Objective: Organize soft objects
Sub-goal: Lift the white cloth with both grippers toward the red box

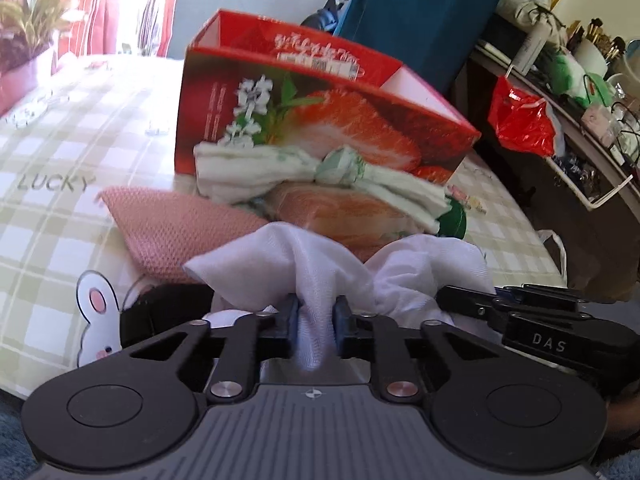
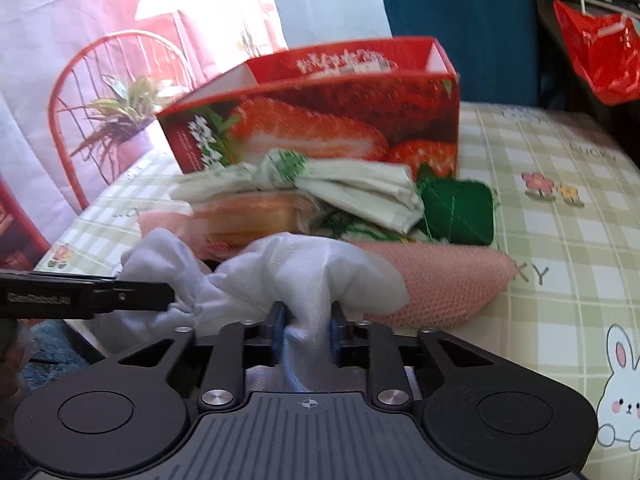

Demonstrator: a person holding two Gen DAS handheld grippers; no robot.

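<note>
White cloth [image 1: 320, 264] sat at the near table edge, pinched between the jaws of both the left gripper [image 1: 316, 316] and the right gripper [image 2: 306, 328], each clamped narrow on a bunched fold; side arms read "DAS" and "GenRobot.AI". Just behind lay a pink knit cloth [image 1: 176, 224], a knotted pale-green cloth [image 1: 320, 176] and a dark green piece [image 2: 456, 212]. Farther back stood an open red strawberry box [image 1: 304, 120] with blurred print, on a checked tablecloth [image 1: 52, 184] marked "LUCKY".
</note>
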